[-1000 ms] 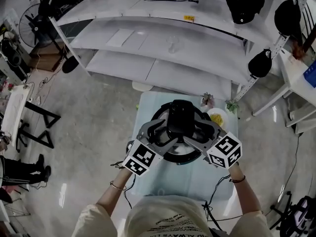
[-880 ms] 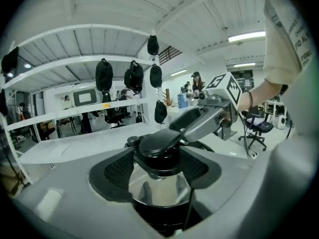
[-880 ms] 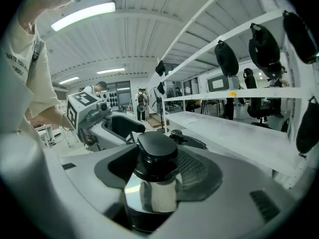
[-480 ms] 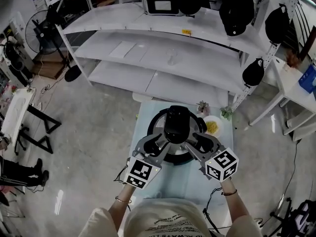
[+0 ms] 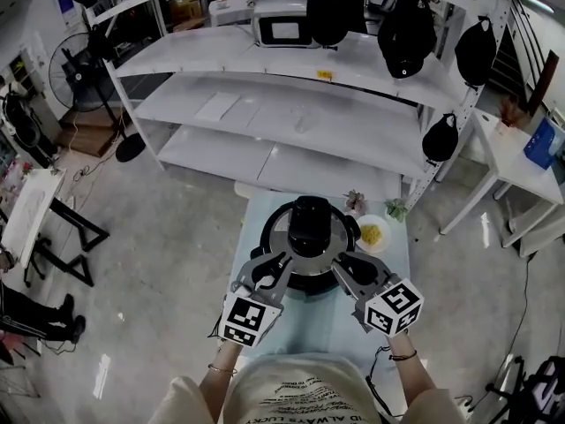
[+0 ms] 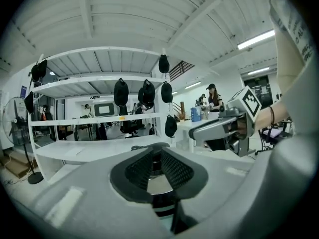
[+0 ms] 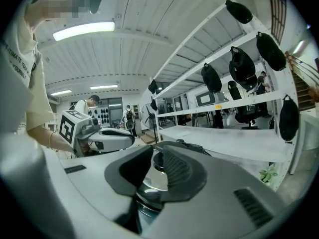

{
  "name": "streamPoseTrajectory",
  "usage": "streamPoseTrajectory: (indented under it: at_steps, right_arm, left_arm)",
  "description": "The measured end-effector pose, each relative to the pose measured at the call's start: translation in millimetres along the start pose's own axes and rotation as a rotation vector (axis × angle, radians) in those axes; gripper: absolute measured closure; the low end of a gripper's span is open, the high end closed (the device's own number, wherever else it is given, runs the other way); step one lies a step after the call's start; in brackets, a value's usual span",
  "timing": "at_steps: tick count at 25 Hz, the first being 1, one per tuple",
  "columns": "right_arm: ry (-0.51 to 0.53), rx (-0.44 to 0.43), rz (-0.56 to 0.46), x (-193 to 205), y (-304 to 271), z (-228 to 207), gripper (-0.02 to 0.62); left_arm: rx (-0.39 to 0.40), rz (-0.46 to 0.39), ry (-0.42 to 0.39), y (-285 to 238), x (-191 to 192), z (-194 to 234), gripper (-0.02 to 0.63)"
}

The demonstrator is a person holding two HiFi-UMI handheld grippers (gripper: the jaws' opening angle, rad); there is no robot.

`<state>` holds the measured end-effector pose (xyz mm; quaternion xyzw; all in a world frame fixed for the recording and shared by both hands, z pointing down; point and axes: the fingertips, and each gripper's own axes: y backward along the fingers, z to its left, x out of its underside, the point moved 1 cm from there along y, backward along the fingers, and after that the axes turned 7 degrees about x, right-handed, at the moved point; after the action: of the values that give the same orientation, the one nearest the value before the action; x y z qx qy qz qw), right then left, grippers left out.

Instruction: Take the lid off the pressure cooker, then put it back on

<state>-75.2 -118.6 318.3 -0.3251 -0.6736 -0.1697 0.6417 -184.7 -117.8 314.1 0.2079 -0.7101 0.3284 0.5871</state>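
Steel gleams in the narrow slit between the black ribbed pads (image 6: 141, 169) of the left claw (image 6: 158, 166). It is the lid (image 5: 279, 230) of the pressure cooker (image 5: 307, 286), seen across its top from just off the near edge. The lid lies on the cooker with its black handle (image 5: 311, 222) over the middle. The cooker stands on a pale blue desk (image 5: 305, 329), directly in front of the person.

The left claw's jaws have just been closing and are now drawn almost together. Nothing is pinched between them, and the lid's metal only shows beyond the gap. The right claw (image 7: 157, 172) is in the same state: its jaws have just been closing, a slightly wider slit remains, and nothing is gripped.

From the head view, both claws point inward over the cooker's near rim, one on each side of the handle. Their marker cubes (image 5: 245, 319) sit closer to the person.

A small dish (image 5: 372, 234) of something yellow stands just beside the cooker's far right, with two little plants (image 5: 355, 201) near it. White shelves (image 5: 265, 113) hung with dark caps (image 5: 406, 34) rise behind the desk.
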Motion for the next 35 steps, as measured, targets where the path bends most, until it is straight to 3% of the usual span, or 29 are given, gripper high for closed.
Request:
streamPoseTrajectory:
  at_steps: [11, 35]
  right_arm:
    - [-0.038, 0.04, -0.095, 0, 25, 7, 0.575]
    - [-0.115, 0.162, -0.224, -14, 56, -11, 0.584]
  left_arm:
    - [-0.035, -0.056, 0.03, 23, -4, -13, 0.574]
    - [-0.067, -0.071, 0.043, 38, -8, -13, 0.58]
